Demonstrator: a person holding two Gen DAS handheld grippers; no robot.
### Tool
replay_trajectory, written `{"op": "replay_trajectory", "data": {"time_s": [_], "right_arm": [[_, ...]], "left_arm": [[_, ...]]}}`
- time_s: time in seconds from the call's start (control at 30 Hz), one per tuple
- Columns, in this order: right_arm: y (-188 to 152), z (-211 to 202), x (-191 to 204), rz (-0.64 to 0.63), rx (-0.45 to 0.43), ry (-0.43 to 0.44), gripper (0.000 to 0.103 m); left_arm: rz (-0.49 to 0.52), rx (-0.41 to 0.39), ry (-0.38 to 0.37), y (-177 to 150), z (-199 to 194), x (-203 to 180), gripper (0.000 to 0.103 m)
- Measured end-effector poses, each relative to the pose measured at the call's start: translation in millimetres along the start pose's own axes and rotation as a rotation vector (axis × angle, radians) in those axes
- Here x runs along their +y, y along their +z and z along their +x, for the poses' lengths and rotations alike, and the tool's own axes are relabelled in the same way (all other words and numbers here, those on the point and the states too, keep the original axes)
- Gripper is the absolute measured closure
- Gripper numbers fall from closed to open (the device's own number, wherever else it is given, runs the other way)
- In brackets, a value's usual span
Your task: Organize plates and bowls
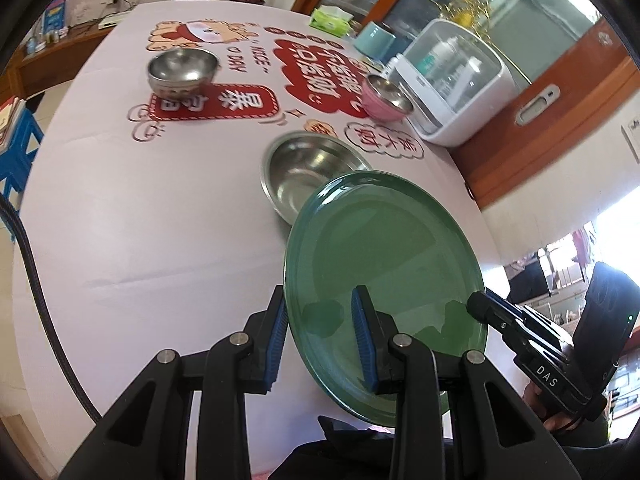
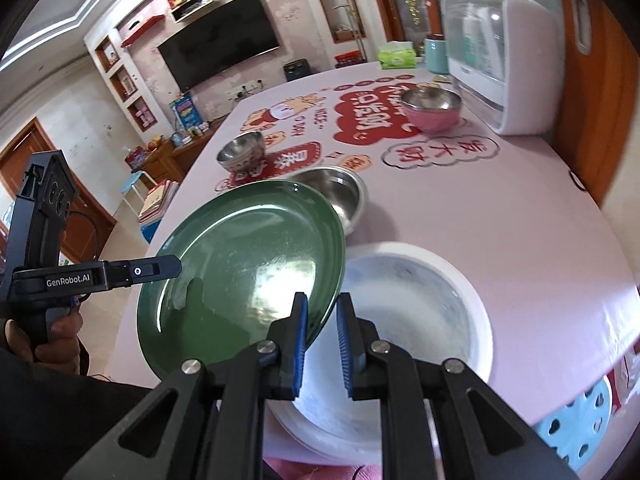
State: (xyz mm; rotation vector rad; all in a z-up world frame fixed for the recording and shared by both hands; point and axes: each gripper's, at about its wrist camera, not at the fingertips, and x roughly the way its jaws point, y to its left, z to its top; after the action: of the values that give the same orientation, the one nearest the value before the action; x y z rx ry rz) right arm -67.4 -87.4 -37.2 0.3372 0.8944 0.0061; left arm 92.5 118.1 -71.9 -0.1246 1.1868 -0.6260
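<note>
Both grippers hold a green plate (image 1: pixel 384 248) (image 2: pixel 248 256) tilted above the table. My left gripper (image 1: pixel 320 298) is shut on the plate's near rim, and in the right wrist view it (image 2: pixel 174 266) comes in from the left. My right gripper (image 2: pixel 322 300) is shut on the opposite rim and appears at the plate's right edge (image 1: pixel 478 306). A white plate (image 2: pixel 432 304) lies on the table partly under the green one. Beyond it are a wide steel bowl (image 1: pixel 308 168) (image 2: pixel 344 188), a small steel bowl (image 1: pixel 182 68) (image 2: pixel 242 152) and a pink bowl (image 1: pixel 386 98) (image 2: pixel 432 112).
A white box-shaped appliance (image 1: pixel 452 80) (image 2: pixel 492 52) stands at the table's far right, with a teal canister (image 2: pixel 436 56) and a green tissue box (image 2: pixel 396 54) behind it. The pink printed tablecloth (image 1: pixel 140 220) covers the table. A light blue stool (image 2: pixel 580 432) stands below the near right edge.
</note>
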Motion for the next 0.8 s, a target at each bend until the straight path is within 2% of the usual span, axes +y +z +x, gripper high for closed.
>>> {"op": "replay_trajectory", "data": {"time_s": [0.37,0.8], "right_arm": [[-26.4,-8.1,-35.0,0.078,0.035,-0.073,0.089],[-36.5,4.7,-67.6,0.116,0.121,-0.120,0.089]], "left_arm": [[0.089,0.095,0.006,-8.7,33.5,-40.8,0.074],[0.138,0.210,0.052,-13.5,74.1,-67.3,0.072]]}}
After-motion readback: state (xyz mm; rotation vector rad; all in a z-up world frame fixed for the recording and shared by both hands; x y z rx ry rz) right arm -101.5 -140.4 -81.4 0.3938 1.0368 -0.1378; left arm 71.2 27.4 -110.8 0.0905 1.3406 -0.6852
